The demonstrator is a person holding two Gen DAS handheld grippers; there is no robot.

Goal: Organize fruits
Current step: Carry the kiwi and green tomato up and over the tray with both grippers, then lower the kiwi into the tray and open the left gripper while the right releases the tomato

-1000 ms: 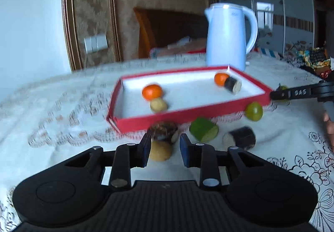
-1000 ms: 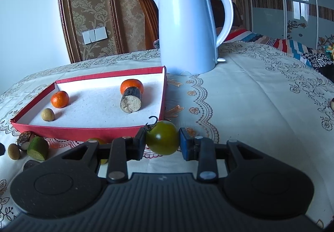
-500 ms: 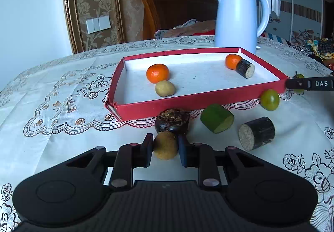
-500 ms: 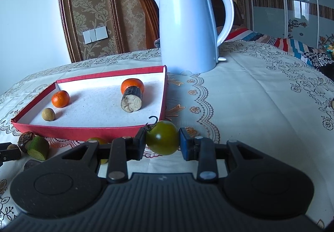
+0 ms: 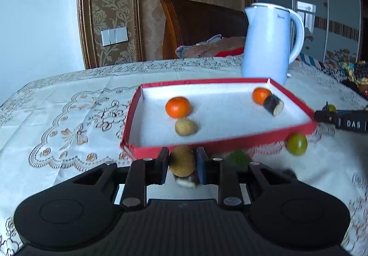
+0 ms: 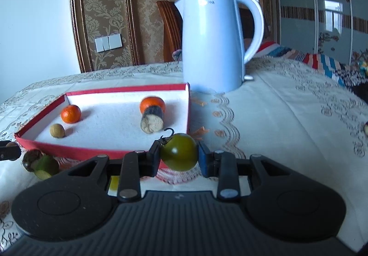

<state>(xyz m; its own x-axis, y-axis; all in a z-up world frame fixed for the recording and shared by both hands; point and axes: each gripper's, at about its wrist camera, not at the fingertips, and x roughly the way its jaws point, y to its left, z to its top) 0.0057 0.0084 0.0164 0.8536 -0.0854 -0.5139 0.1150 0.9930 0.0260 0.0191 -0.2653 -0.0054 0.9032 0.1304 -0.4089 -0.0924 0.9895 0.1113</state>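
My left gripper (image 5: 181, 160) is shut on a small brown fruit (image 5: 182, 160), lifted just above the cloth in front of the red tray (image 5: 220, 142). A dark round fruit (image 5: 187, 181) lies under it. My right gripper (image 6: 178, 152) is shut on a green tomato (image 6: 179, 152) near the red tray's (image 6: 92, 152) right front corner. Inside the tray lie two oranges (image 5: 177, 106) (image 5: 261, 94), a small brown fruit (image 5: 185, 126) and a dark cane piece (image 5: 273, 105). Outside it are a green tomato (image 5: 296, 143) and a green slice (image 5: 239, 158).
A pale blue kettle (image 5: 270, 43) stands behind the tray's right end. A wooden chair (image 5: 197, 25) with bundled cloth is beyond the table. The embroidered tablecloth (image 5: 69, 122) spreads left of the tray. In the right wrist view a green slice (image 6: 47, 165) and a dark fruit (image 6: 31, 158) lie left.
My left gripper closed on the small brown fruit and lifted it off the cloth toward the tray's front wall. The right gripper stayed put holding the green tomato.
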